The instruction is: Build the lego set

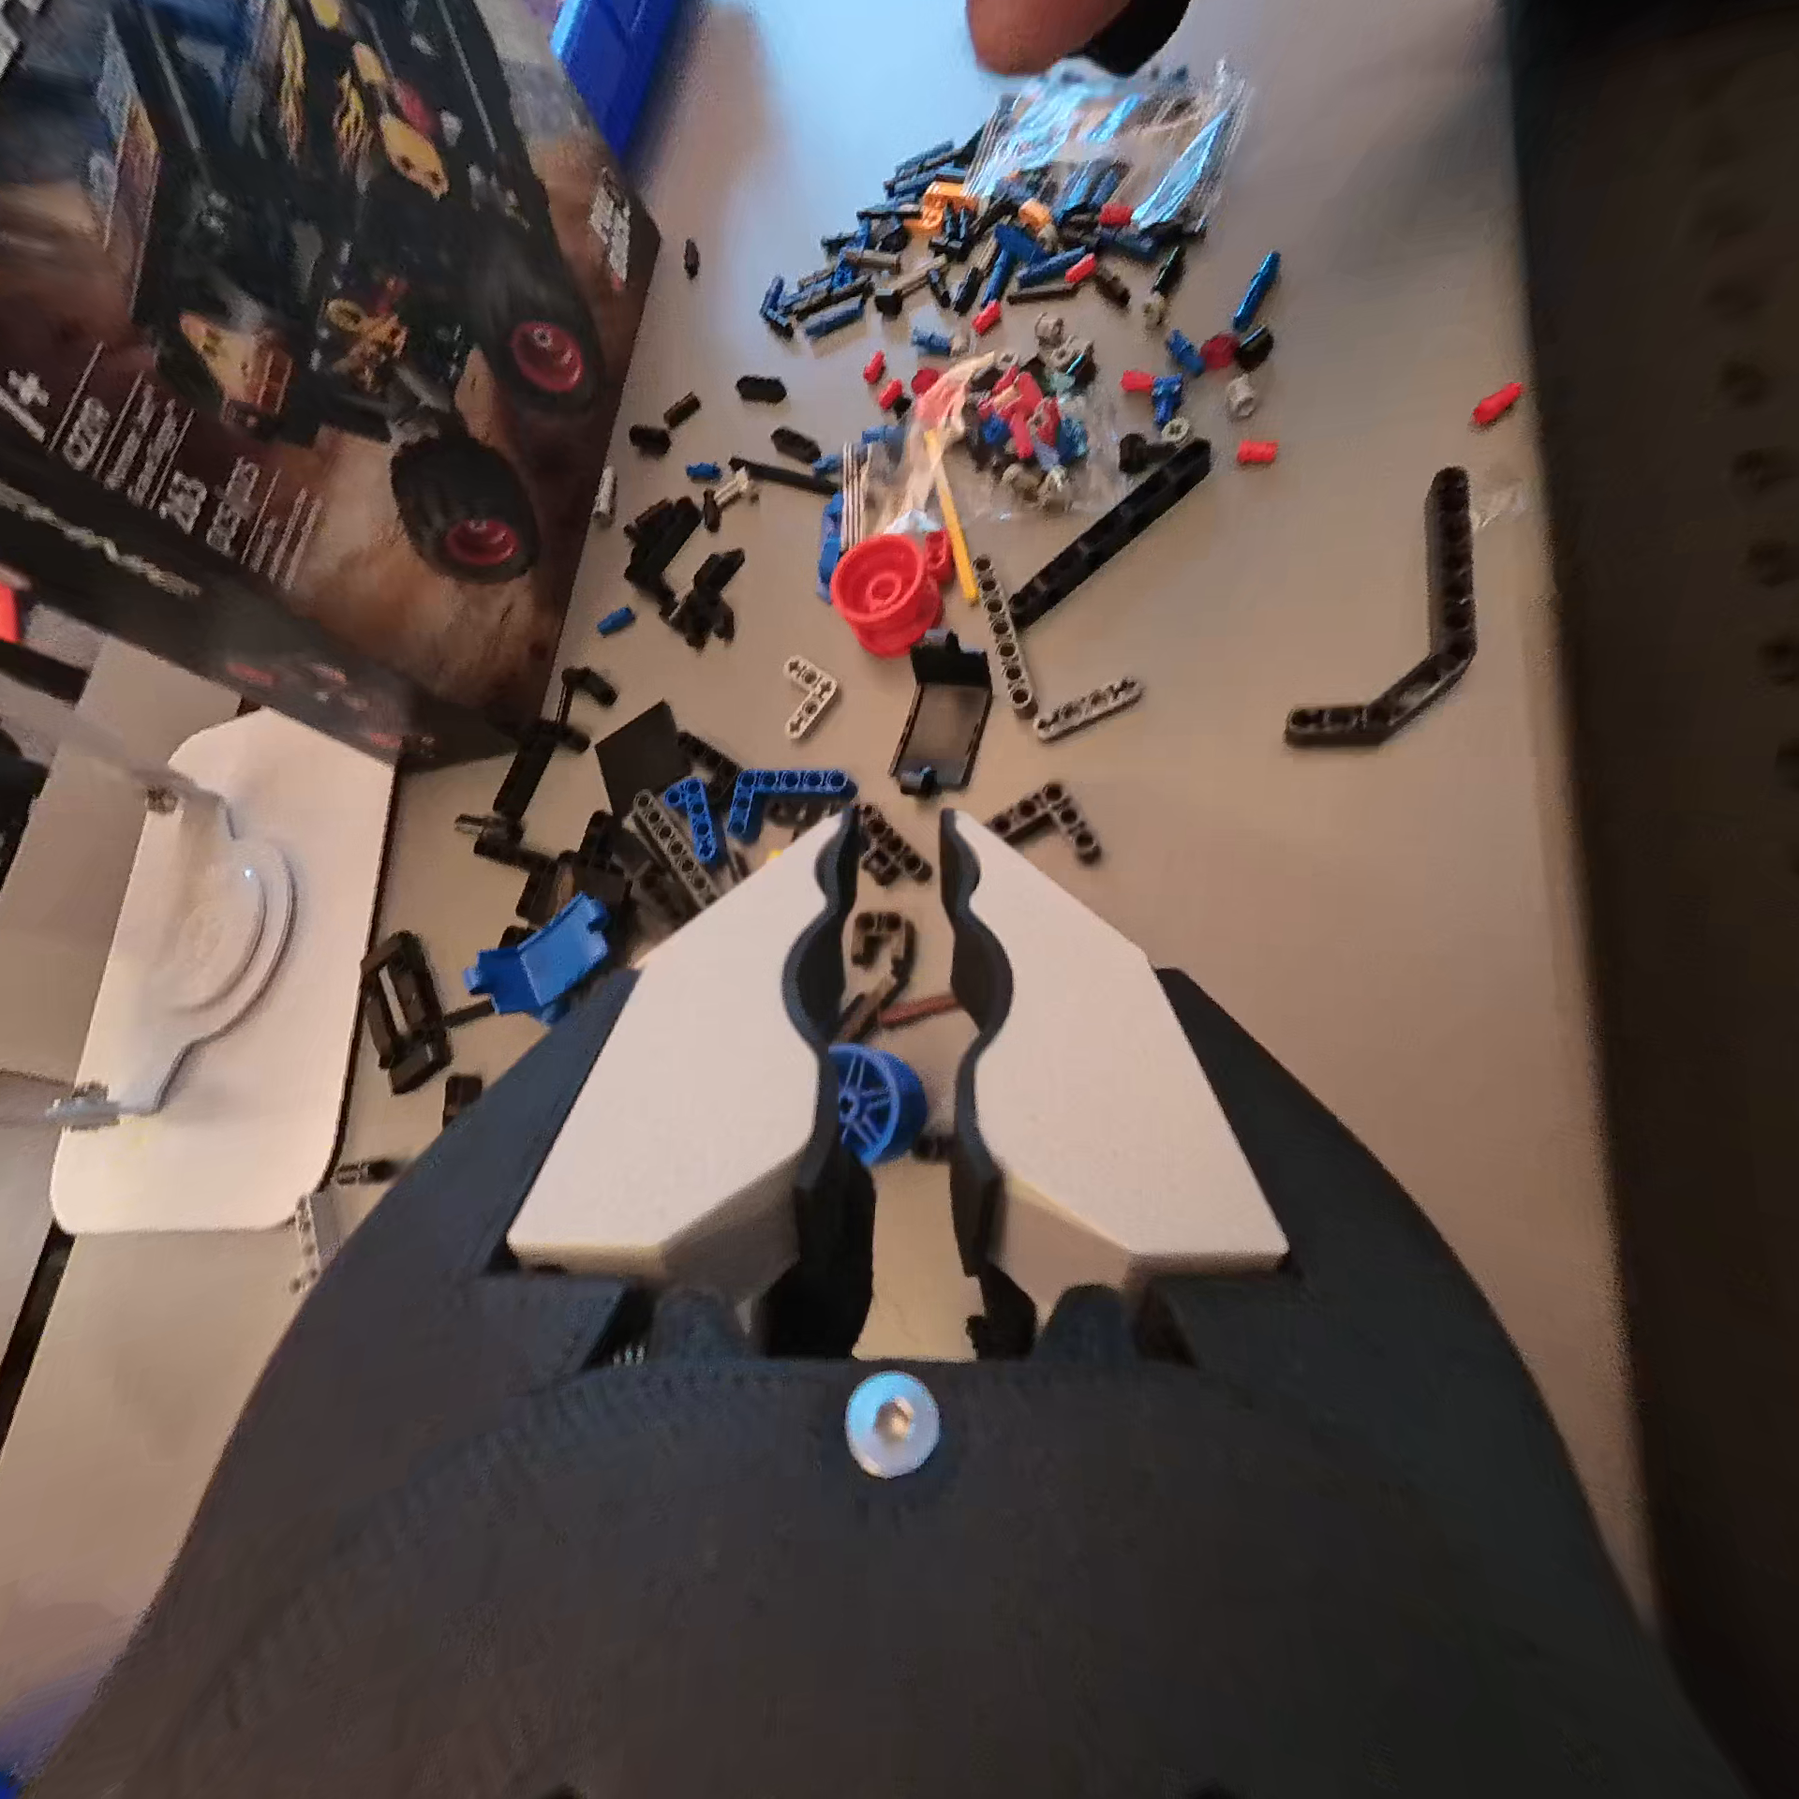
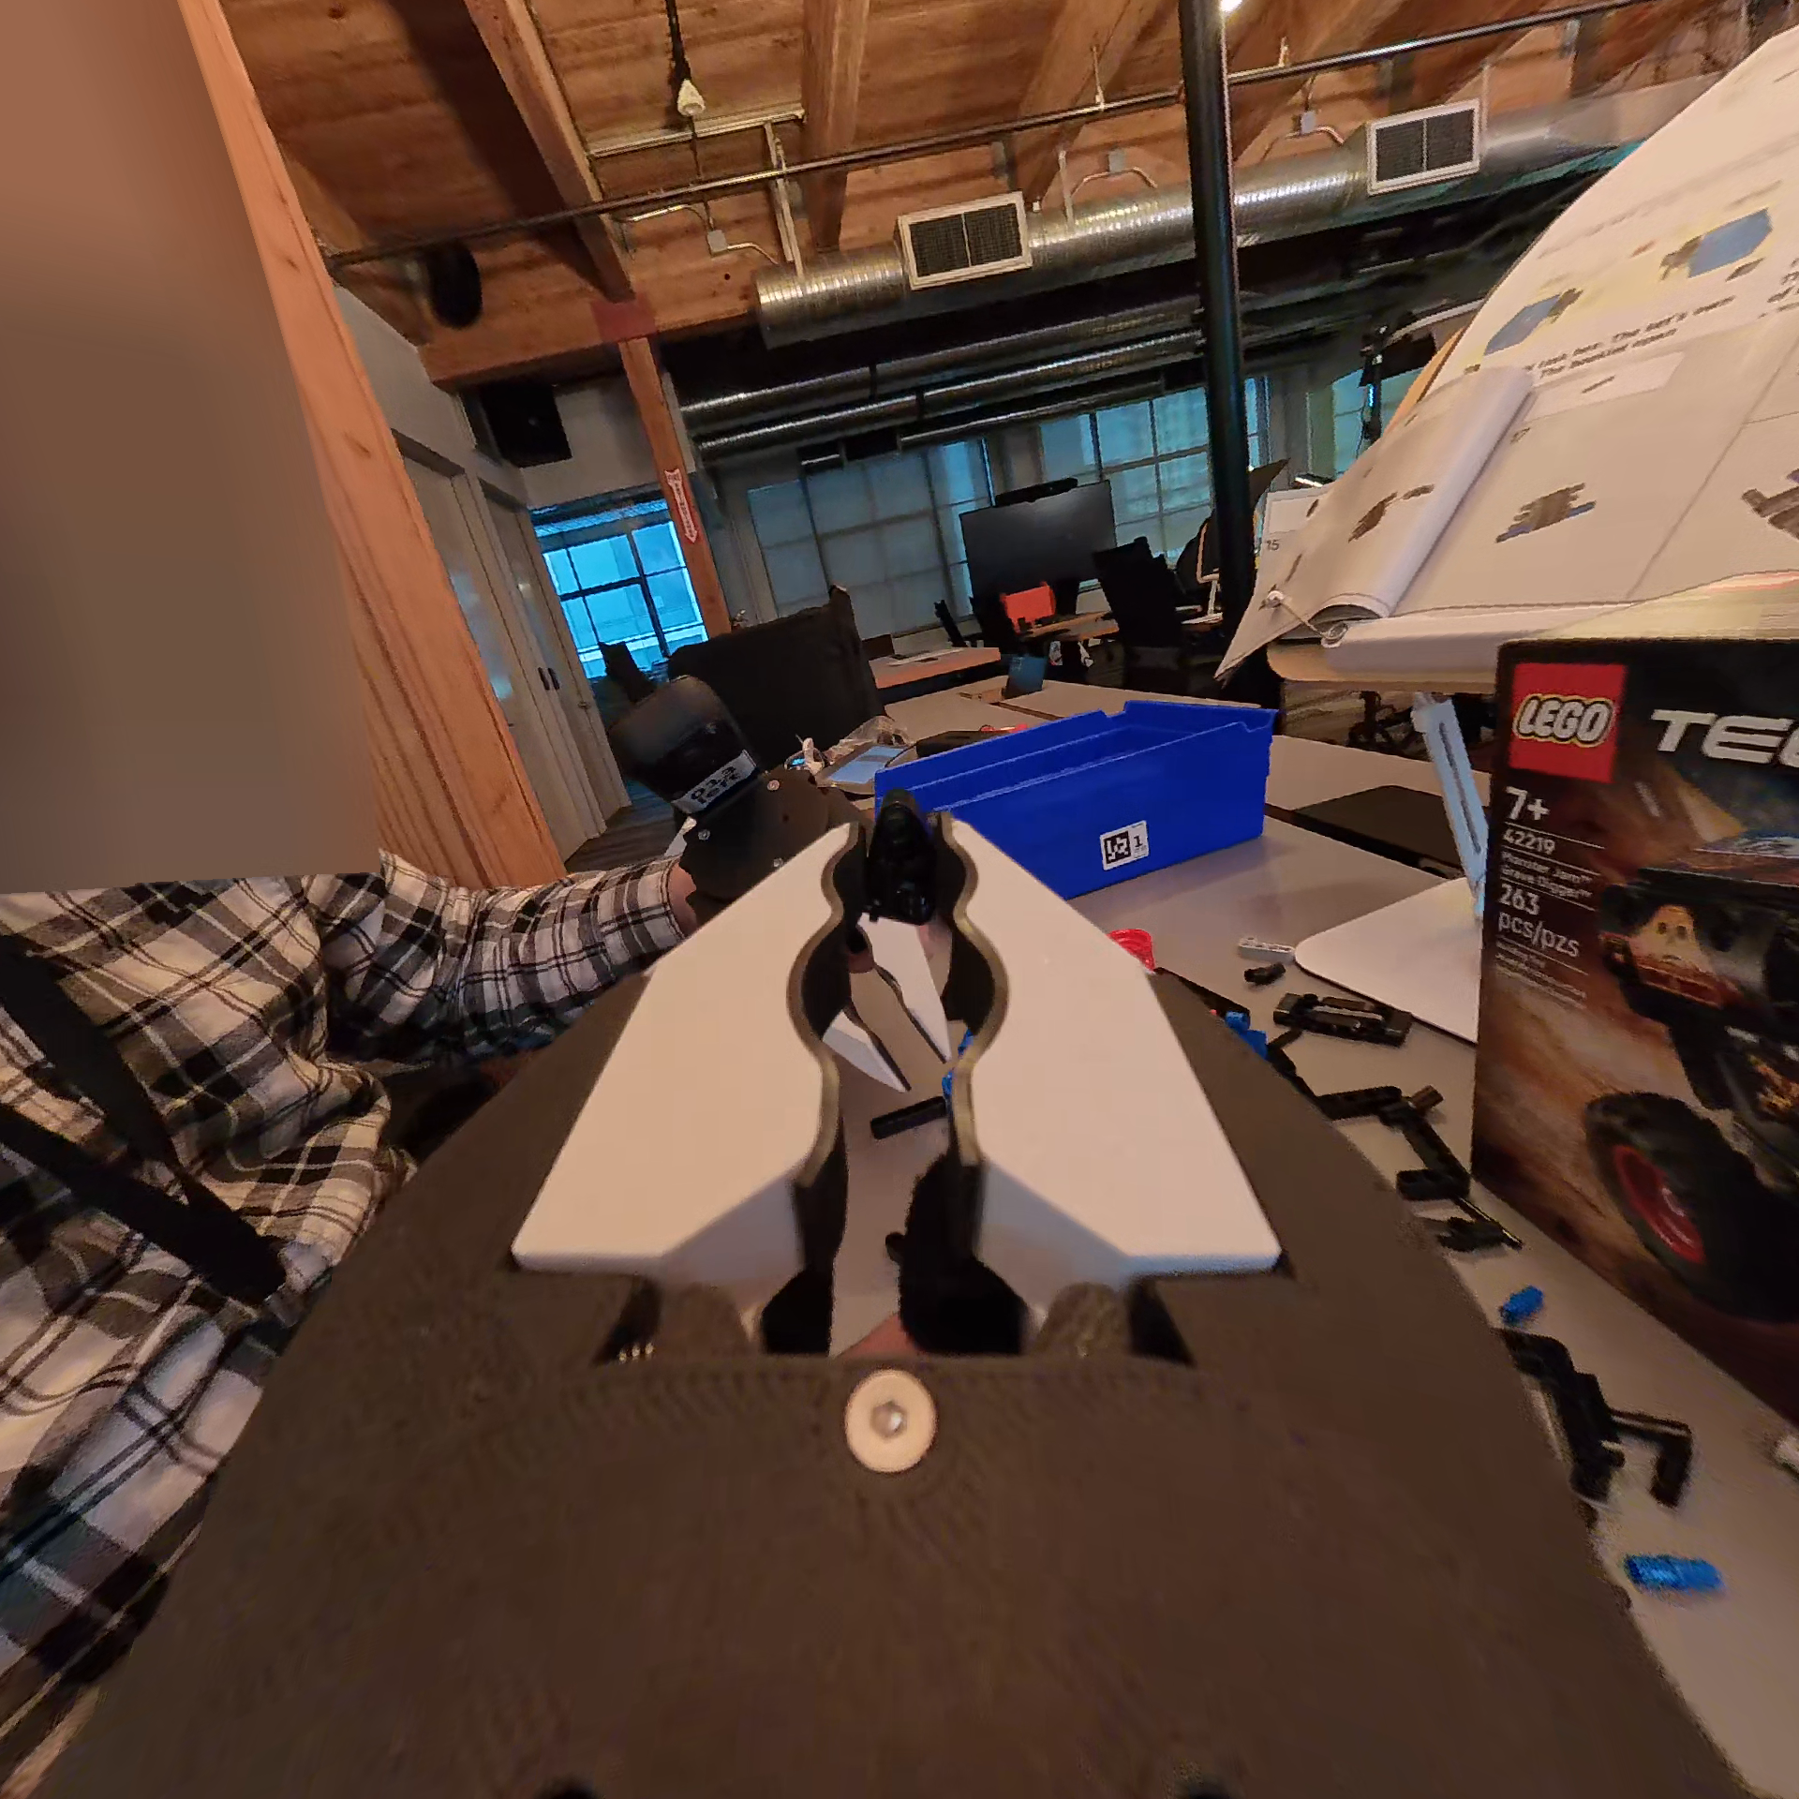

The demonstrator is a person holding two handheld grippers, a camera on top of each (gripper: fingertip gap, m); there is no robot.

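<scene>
Loose Lego pieces lie scattered on the grey table (image 1: 1266, 925): black beams, blue beams (image 1: 769, 793), red wheel hubs (image 1: 886, 599), a blue wheel (image 1: 876, 1105) and a black bent beam (image 1: 1431, 633). My left gripper (image 1: 898, 827) hovers over them, slightly open and empty; the blue wheel lies below its fingers. My right gripper (image 2: 900, 837) is raised and shut on a small black Lego piece (image 2: 900, 871) at its tips. Beyond it, the left gripper's white fingers (image 2: 910, 973) show, held by a hand in a plaid sleeve (image 2: 438, 954).
The Lego box (image 1: 292, 341) stands at the left and also shows in the right wrist view (image 2: 1655, 973). Opened clear bags of parts (image 1: 1100, 165) lie far off. A blue bin (image 2: 1071, 808) and an instruction booklet on a white stand (image 2: 1558, 438) sit behind. The table edge runs along the right. Across from one pair of fingers to the other is roughly 15 cm. To the blue wheel (image 1: 876, 1105): left tips about 7 cm, right tips about 25 cm.
</scene>
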